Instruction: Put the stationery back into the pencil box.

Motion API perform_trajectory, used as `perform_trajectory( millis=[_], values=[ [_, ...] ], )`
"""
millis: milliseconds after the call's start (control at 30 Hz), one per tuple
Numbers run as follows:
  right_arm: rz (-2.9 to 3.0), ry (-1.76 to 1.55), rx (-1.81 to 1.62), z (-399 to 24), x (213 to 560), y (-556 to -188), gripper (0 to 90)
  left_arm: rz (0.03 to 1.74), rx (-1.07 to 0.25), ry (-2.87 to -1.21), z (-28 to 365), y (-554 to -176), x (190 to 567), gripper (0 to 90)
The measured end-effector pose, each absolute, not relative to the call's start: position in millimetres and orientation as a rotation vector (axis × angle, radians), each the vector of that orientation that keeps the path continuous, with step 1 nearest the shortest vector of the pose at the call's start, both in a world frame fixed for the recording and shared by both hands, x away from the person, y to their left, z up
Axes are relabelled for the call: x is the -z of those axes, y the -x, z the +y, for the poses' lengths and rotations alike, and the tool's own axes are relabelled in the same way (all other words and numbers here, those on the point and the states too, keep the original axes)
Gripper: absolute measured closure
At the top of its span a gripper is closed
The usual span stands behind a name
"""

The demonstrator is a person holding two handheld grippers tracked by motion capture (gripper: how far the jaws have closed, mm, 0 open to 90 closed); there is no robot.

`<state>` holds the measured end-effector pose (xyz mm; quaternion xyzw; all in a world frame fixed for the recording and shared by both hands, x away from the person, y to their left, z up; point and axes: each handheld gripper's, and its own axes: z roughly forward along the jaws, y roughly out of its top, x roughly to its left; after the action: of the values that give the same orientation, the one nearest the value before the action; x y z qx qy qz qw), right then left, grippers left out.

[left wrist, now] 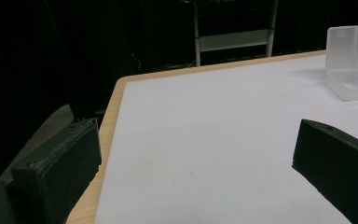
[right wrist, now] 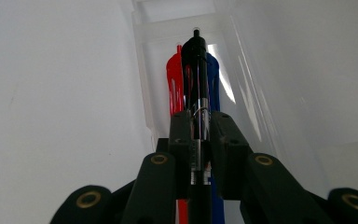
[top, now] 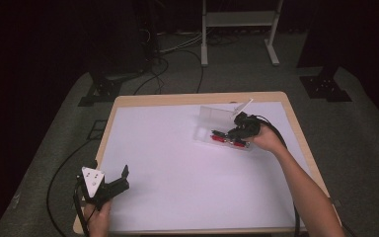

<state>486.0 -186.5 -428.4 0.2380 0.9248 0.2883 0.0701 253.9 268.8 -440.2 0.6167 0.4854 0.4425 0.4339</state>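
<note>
Black foam pads of the right gripper (right wrist: 200, 154) were clamped on a black pen (right wrist: 196, 84), held lengthwise above the clear plastic case (right wrist: 144, 70). That pen's long axis ran parallel to the case's trough, directly over a red pen (right wrist: 174, 79) and a blue pen (right wrist: 213, 74) lying inside it. Well away from the case, near the table's (top: 177, 163) front left corner, the left gripper (top: 116, 182) stood open and empty.

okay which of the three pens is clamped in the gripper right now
The black pen. The right gripper is shut on its barrel, holding it above the clear case, while the red pen and blue pen lie under it in the case.
</note>
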Motion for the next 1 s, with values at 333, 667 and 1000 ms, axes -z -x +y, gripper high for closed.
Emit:
perform_trajectory(
  millis=[333, 667, 1000],
  values=[
    [2.79, -0.73, -0.869, -183.3, 435.6, -490.1, 73.4, 1.213, -1.1, -1.533, 269.1, -253.9, 440.4, 0.4],
    [2.772, -0.741, -0.902, -189.6, 427.3, -485.7, 71.4, 1.215, -1.098, -1.536, 267.8, -254.2, 440.2, 0.4],
    [2.766, -0.772, -0.952, -197.3, 419.9, -481.5, 64.4, 1.214, -1.097, -1.531, 267.7, -254.5, 439.8, 0.4]
  ],
)
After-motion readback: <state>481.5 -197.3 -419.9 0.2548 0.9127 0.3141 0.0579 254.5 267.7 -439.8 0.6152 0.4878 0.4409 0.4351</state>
